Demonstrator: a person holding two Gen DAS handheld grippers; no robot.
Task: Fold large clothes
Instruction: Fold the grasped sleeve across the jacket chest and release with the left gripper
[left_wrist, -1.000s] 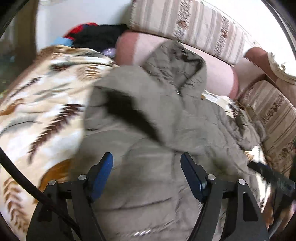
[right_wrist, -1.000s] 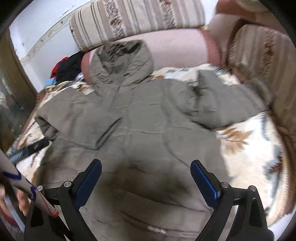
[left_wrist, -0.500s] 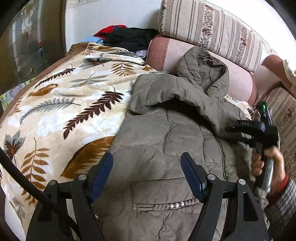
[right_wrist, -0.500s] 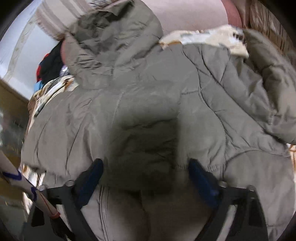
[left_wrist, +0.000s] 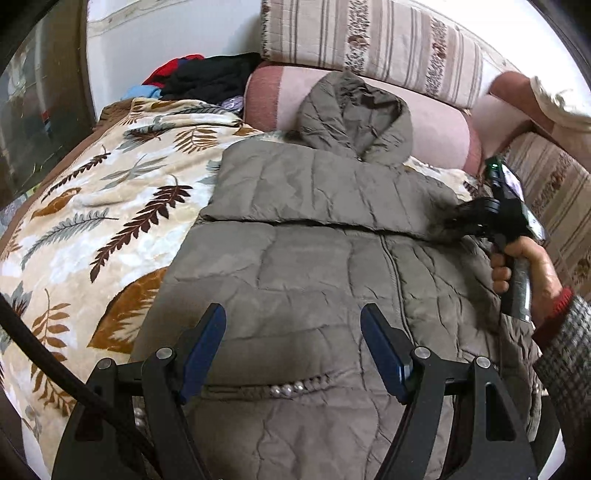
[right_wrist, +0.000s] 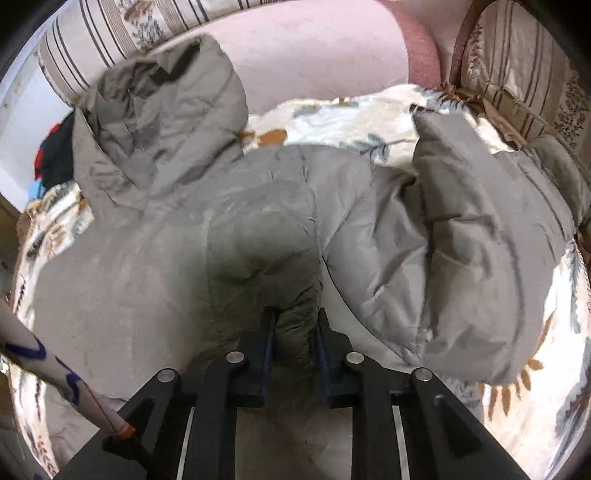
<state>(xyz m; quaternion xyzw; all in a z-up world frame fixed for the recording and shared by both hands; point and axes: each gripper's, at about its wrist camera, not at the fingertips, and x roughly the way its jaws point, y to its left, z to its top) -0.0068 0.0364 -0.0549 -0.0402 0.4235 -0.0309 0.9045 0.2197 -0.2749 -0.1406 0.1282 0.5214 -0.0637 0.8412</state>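
A grey-brown hooded puffer jacket (left_wrist: 306, 266) lies on a leaf-patterned blanket (left_wrist: 85, 229), hood (left_wrist: 351, 118) against a pink bolster. One sleeve (left_wrist: 314, 192) is folded flat across the chest. My left gripper (left_wrist: 293, 332) is open and empty, hovering over the jacket's lower front. My right gripper (right_wrist: 293, 325) is shut on the cuff end of that folded sleeve (right_wrist: 258, 236); it also shows in the left wrist view (left_wrist: 476, 218) at the jacket's right side. The other sleeve (right_wrist: 480, 240) lies bunched to the right.
A pink bolster (left_wrist: 436, 129) and striped sofa cushions (left_wrist: 369, 40) run along the back; another striped cushion (right_wrist: 524, 62) stands at the right. A pile of dark, red and blue clothes (left_wrist: 199, 77) sits at the back left. A dark cabinet (left_wrist: 33, 110) stands on the left.
My right gripper has closed on the end of the sleeve and drawn it flat across the chest. My left gripper stays open and has pulled back a little.
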